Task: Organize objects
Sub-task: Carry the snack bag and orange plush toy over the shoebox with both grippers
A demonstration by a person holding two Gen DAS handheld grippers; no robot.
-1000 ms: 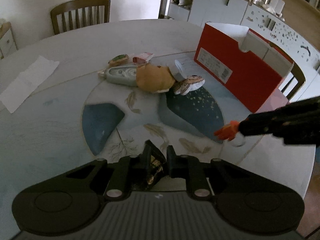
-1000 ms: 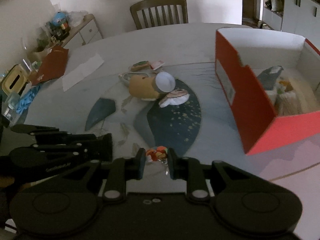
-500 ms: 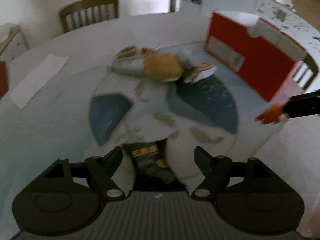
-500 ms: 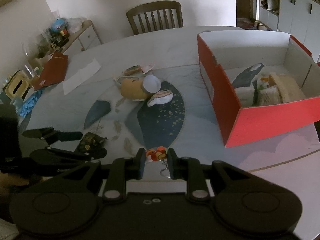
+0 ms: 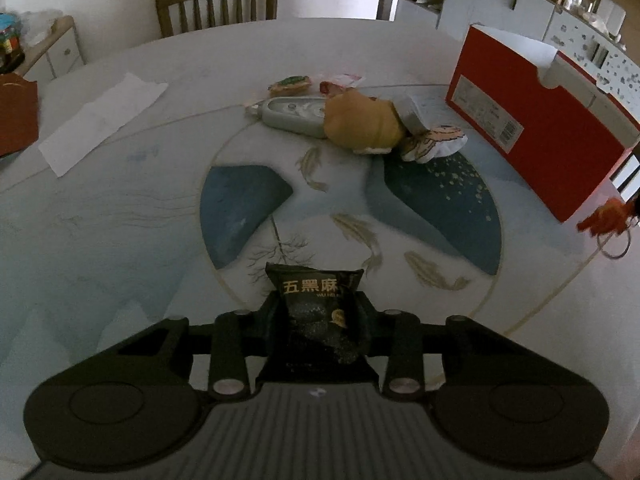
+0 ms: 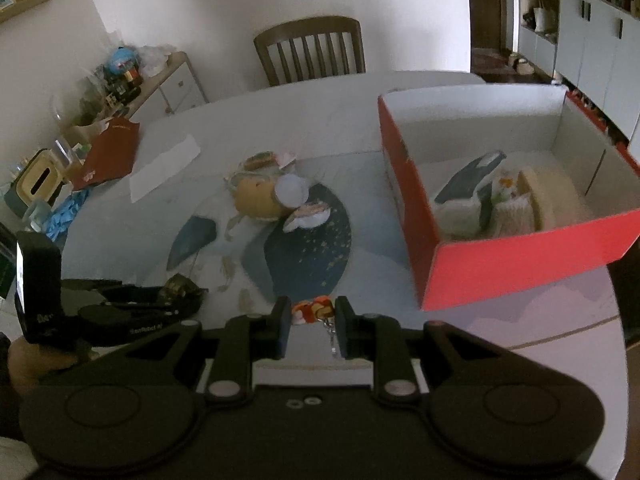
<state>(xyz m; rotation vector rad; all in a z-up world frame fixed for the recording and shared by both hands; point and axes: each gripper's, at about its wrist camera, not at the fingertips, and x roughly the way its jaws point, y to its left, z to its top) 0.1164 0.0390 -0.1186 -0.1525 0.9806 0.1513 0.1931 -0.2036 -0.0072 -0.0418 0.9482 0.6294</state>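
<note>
A black snack packet [image 5: 312, 288] with gold lettering lies between the fingers of my left gripper [image 5: 320, 316]. The jaws are closing and their pads press its sides, low over the table's near edge. My right gripper [image 6: 311, 314] is shut on a small orange keychain charm [image 6: 314, 307] whose metal ring hangs below. It hovers left of the red cardboard box [image 6: 404, 184]. That charm [image 5: 604, 216] also shows at the right edge of the left wrist view. In the right wrist view, the left gripper [image 6: 176, 292] sits at lower left with the packet [image 6: 180, 283].
A yellow plush [image 5: 360, 126], a grey-green case [image 5: 292, 114], a sushi toy [image 5: 434, 142] and small snacks are piled mid-table. The box holds several items. A white paper [image 5: 104, 120], a red folder [image 6: 112, 152] and a chair [image 5: 216, 4] are at the far side.
My left jaws sprang wide from an edge-on pinch of the packet, then closed across its width. The right gripper lifted with the charm and drew nearer the red box.
</note>
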